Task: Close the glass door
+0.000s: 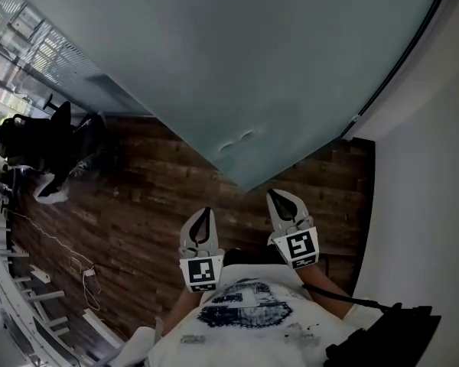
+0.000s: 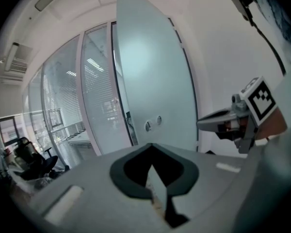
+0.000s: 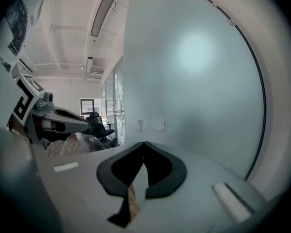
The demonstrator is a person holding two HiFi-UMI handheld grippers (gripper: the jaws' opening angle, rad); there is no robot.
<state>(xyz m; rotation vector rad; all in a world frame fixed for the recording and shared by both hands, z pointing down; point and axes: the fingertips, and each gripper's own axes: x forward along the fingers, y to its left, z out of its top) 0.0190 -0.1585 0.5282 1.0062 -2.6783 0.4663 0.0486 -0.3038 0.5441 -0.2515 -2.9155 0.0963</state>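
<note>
Frosted pale-green glass door (image 1: 252,67) angles out from the white wall (image 1: 428,205) just ahead of me, its free edge over open wooden floor (image 1: 138,197), while my left tool (image 1: 206,212) and right tool (image 1: 273,195) stay short of it, both closed and empty.

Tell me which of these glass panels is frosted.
The large panel carrying two round fittings near its edge is frosted. The panes to its left in the left gripper view are clear and see-through.
</note>
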